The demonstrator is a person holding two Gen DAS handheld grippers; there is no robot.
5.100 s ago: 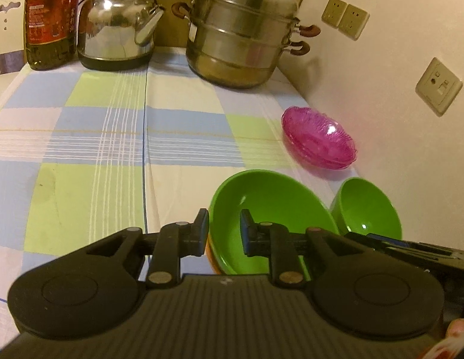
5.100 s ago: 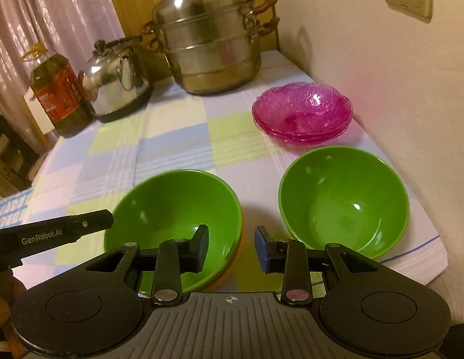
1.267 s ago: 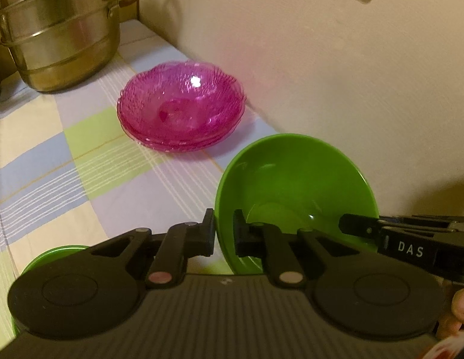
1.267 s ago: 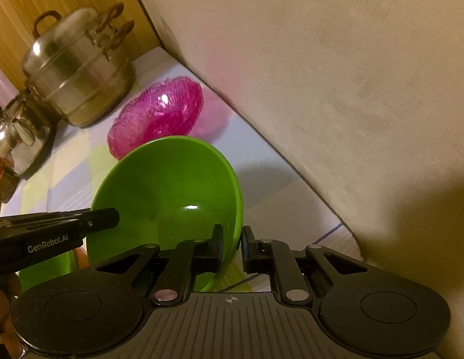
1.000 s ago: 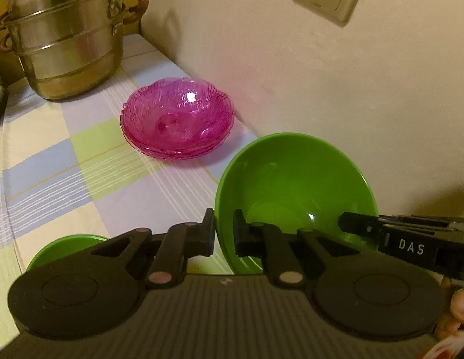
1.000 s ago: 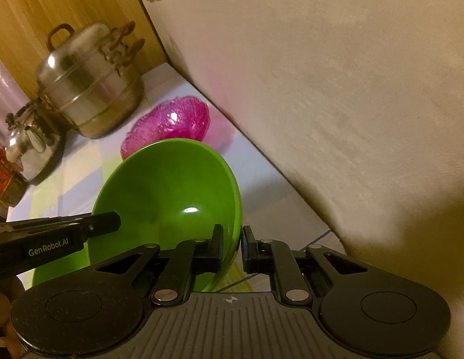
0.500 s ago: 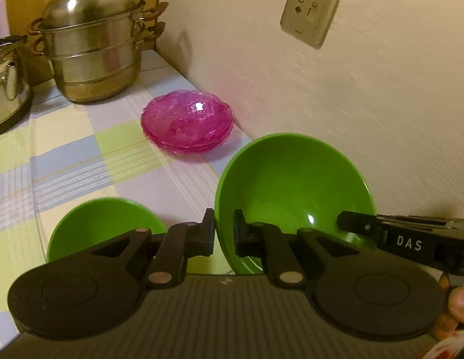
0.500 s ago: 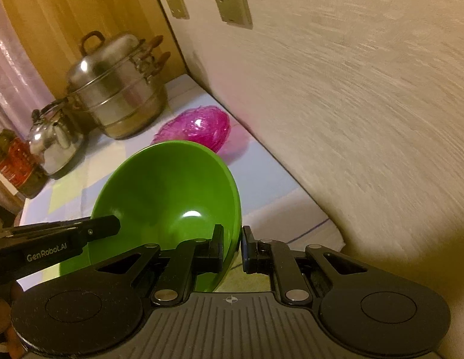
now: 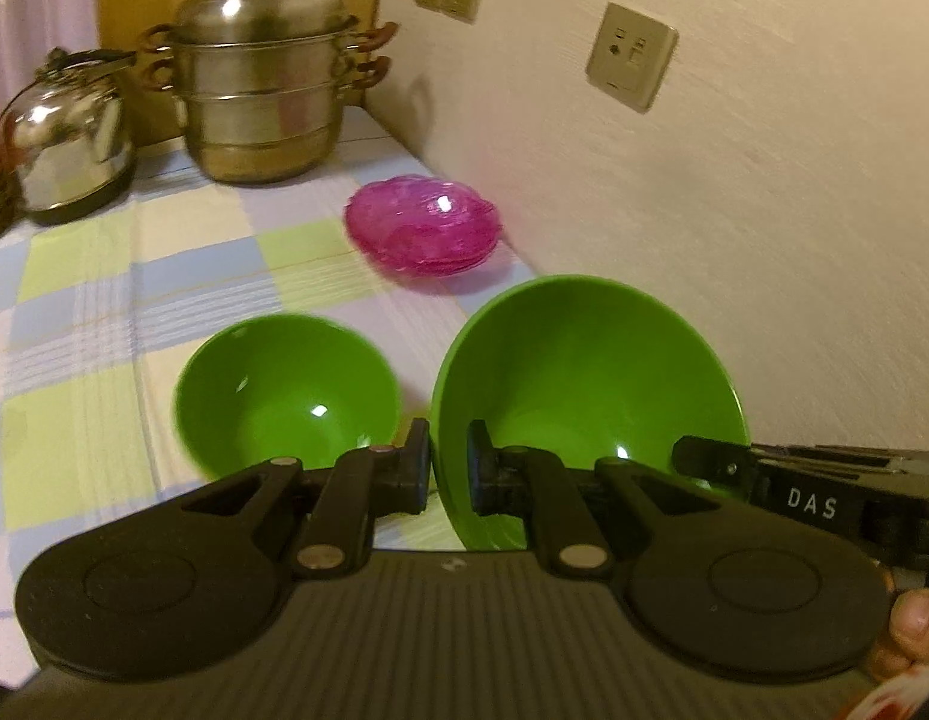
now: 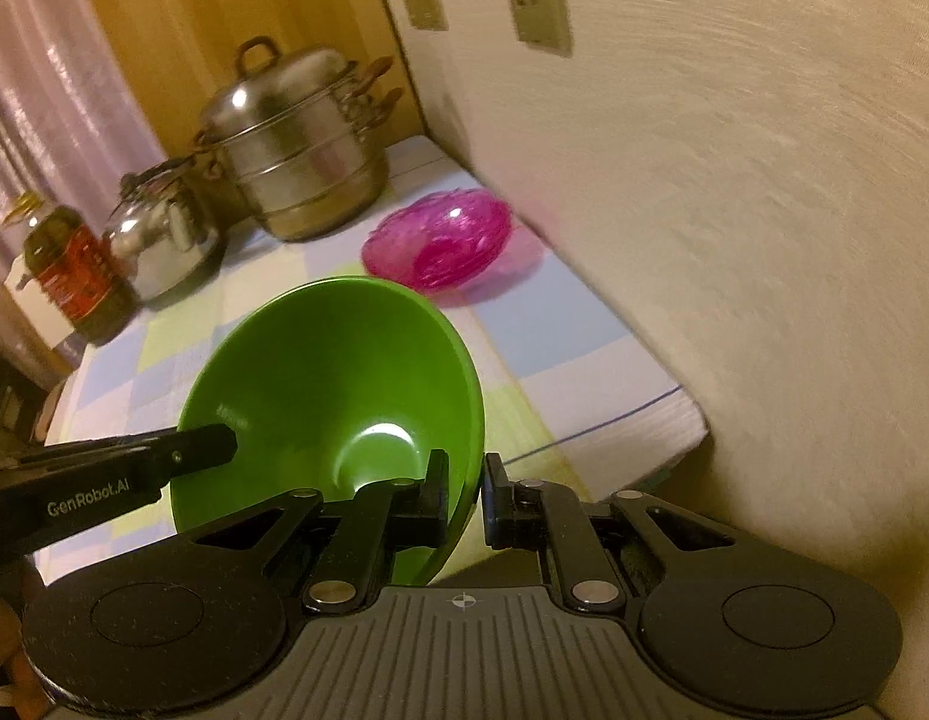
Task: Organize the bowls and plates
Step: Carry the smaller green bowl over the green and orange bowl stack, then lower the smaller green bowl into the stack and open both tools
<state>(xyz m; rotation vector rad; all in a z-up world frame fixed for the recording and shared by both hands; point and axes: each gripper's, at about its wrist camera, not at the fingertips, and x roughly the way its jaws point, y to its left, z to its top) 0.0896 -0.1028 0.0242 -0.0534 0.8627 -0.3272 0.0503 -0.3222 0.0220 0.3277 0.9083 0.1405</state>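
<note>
Glossy green bowl (image 9: 584, 372), tilted, rim pinched by both hand-held grippers, left (image 9: 449, 468) and right (image 10: 466, 498).

Probably a home kitchen: at upper left, a tiered steel steamer pot (image 9: 263, 84) and shiny steel kettle (image 9: 68, 138) on a pastel checked tablecloth (image 9: 164, 276)

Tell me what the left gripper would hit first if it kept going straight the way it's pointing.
Past the held green bowl in the left gripper, likely the checked tablecloth between the second green bowl and the pink bowls, though depth is unclear.
</note>
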